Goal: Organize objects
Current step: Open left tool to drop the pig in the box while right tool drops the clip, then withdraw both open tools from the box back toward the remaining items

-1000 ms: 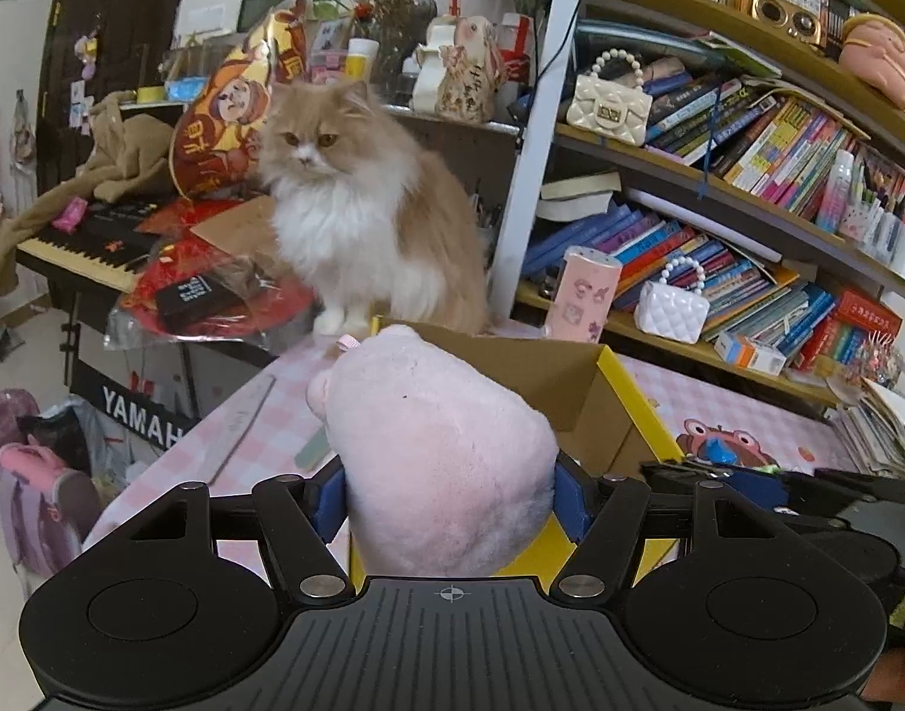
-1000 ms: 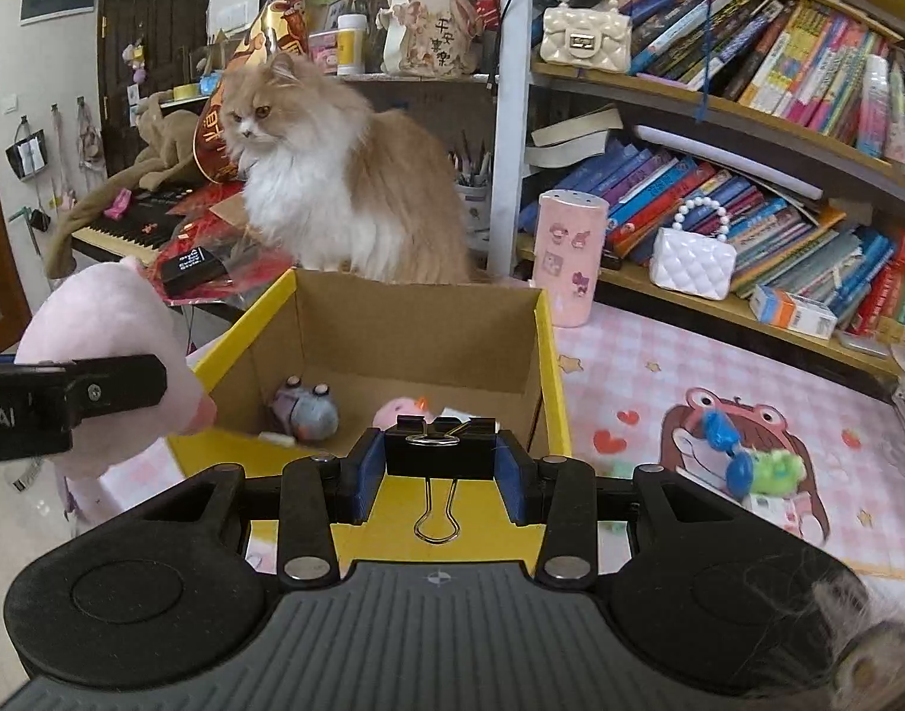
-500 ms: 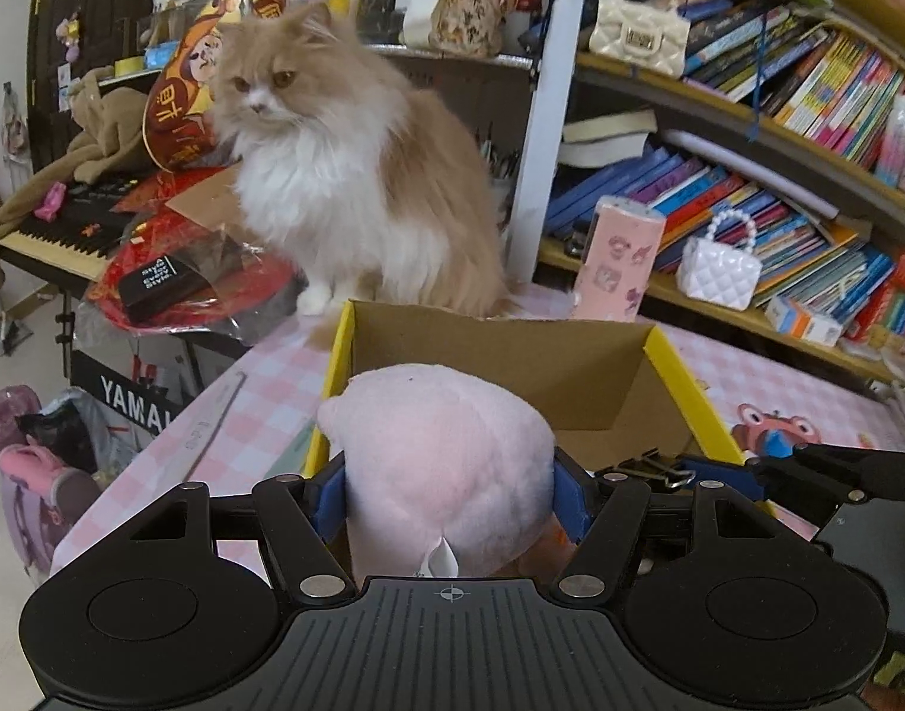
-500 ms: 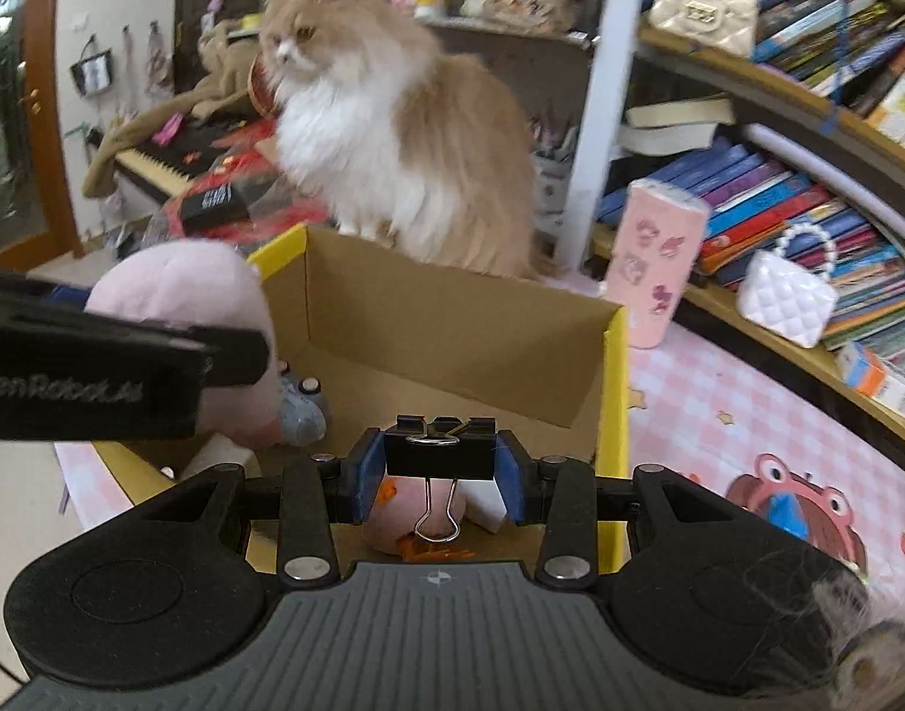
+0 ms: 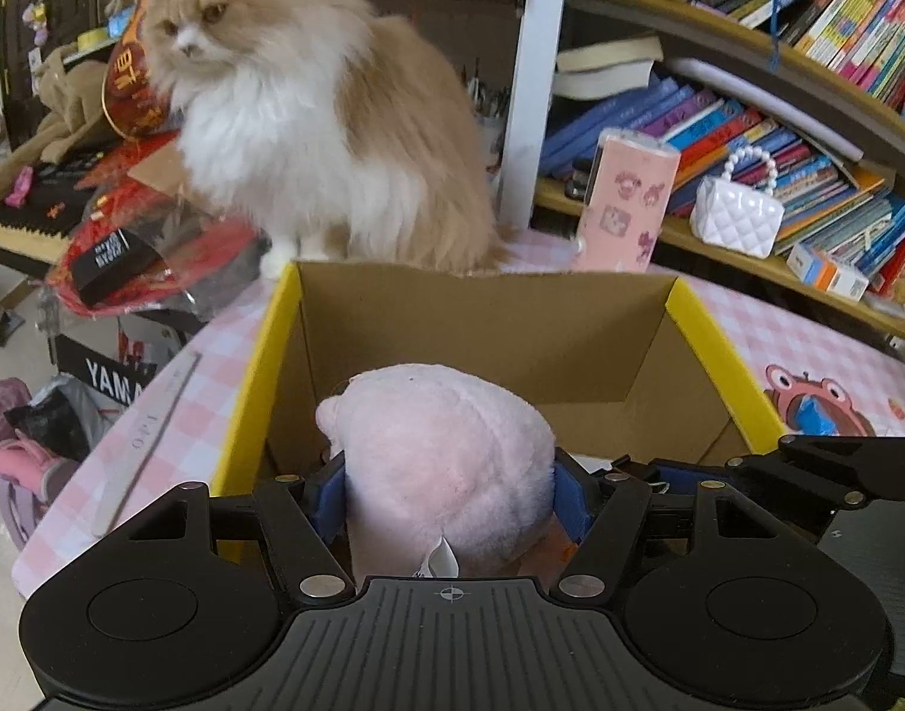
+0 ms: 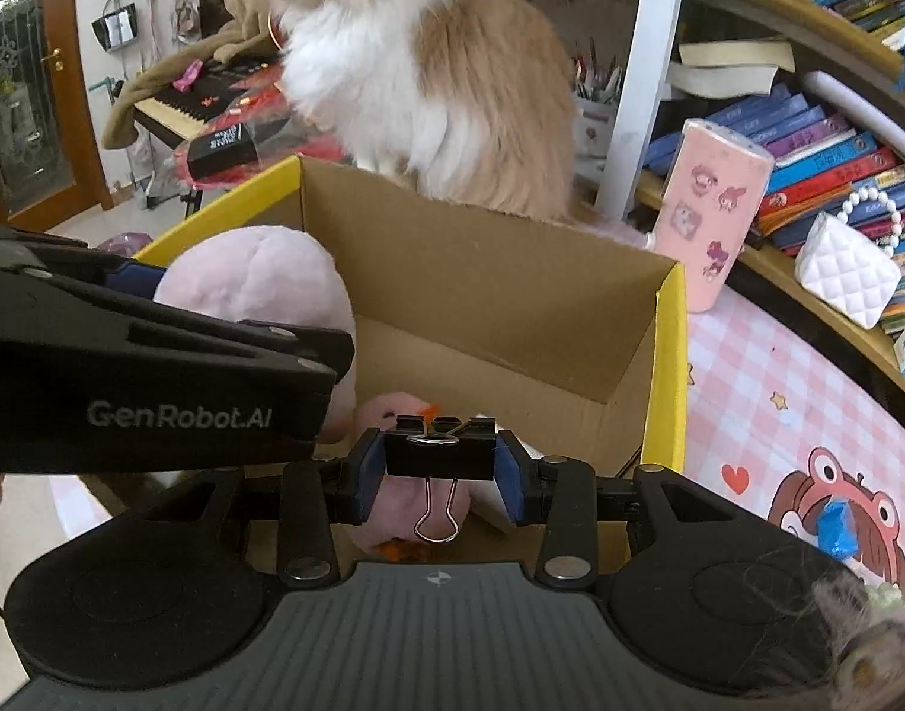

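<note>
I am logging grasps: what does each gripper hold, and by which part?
Left gripper: the pink plush, squeezed at its two sides. Right gripper: the black binder clip, gripped at the two ends of its body.

Left gripper (image 5: 449, 495): black, two-finger, blue pads clamped on either flank of a round pink plush toy (image 5: 446, 462), pitched downward over the open cardboard box with yellow rim (image 5: 713, 338). Right gripper (image 6: 440, 468): same build, pads pinched narrowly on a black binder clip (image 6: 440, 453), also angled down over that box, just beside the left one.
</note>
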Demonstrator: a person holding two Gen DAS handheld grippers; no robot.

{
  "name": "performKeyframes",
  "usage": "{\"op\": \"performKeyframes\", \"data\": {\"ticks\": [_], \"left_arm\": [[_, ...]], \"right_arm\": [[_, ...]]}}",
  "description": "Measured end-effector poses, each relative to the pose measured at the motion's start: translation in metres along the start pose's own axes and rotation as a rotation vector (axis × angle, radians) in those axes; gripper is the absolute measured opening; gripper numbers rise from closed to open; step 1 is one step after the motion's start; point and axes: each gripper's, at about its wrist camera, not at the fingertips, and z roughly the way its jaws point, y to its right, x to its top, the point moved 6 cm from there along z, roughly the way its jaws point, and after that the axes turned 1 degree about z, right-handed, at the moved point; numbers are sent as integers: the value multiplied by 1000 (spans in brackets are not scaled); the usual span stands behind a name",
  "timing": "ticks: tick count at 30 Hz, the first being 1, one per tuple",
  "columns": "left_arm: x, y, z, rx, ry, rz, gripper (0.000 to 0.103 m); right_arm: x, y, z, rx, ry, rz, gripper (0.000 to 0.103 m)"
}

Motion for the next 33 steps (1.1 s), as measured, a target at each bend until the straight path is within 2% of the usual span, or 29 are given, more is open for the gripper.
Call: {"op": "performKeyframes", "data": {"ticks": [7, 13, 18, 22, 26, 33], "left_arm": [[0, 1, 2, 18, -9, 21, 74], [8, 1, -32, 31, 104, 37, 84], [6, 0, -61, 22, 145, 16, 85], [-2, -4, -86, 20, 177, -14, 86], [-15, -7, -108, 26, 198, -1, 86], [-53, -21, -132, 46, 172, 4, 90]], "right_arm": [[0, -2, 2, -2, -6, 2, 38], [4, -8, -14, -12, 46, -5, 43], [7, -13, -36, -34, 99, 18, 43], [5, -16, -63, -58, 152, 59, 45], [-6, -21, -85, -102, 188, 80, 45], [-46, -34, -111, -151, 153, 178, 45]]}}
